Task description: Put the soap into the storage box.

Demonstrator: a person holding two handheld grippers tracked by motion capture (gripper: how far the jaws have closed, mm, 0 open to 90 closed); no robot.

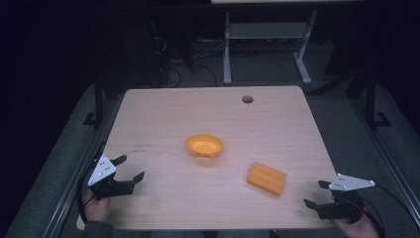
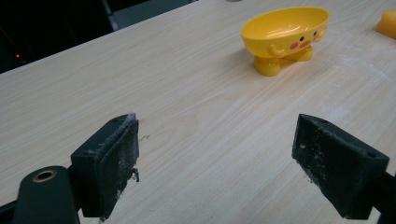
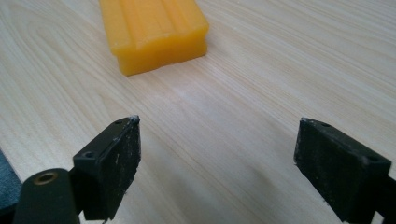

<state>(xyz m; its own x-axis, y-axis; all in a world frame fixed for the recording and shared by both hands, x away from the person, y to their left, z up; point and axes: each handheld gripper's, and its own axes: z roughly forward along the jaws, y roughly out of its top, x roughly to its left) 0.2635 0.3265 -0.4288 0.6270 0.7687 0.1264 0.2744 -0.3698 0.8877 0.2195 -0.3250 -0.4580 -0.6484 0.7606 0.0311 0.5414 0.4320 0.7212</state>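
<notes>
- Nearest the camera in the right gripper view stand the right tool's two black jaws, set wide apart with only bare wood between them; they hold nothing.
- The orange soap bar lies just ahead of that tool and a little to the left of its midline, well clear of both jaws. Its long axis runs away from the tool, slightly slanted, with a short end facing the jaws. Grooves run along its top.
- In the high view the right tool sits at the near right corner of the surface, and the soap bar lies to its left and slightly beyond. This tool is much the nearer of the two, so I judge that the pick-up falls to it.
- The yellow footed soap dish, shaped like a duck with a painted face, stands beyond the bar, nearer the middle of the surface, apart from it.
- From the left tool, the soap dish is ahead and to the right, well apart. This tool's jaws are also spread wide and empty.
- The left tool rests at the near left edge, farther from the bar than from the dish.
- Count: one soap bar, one soap dish, two tools.
</notes>
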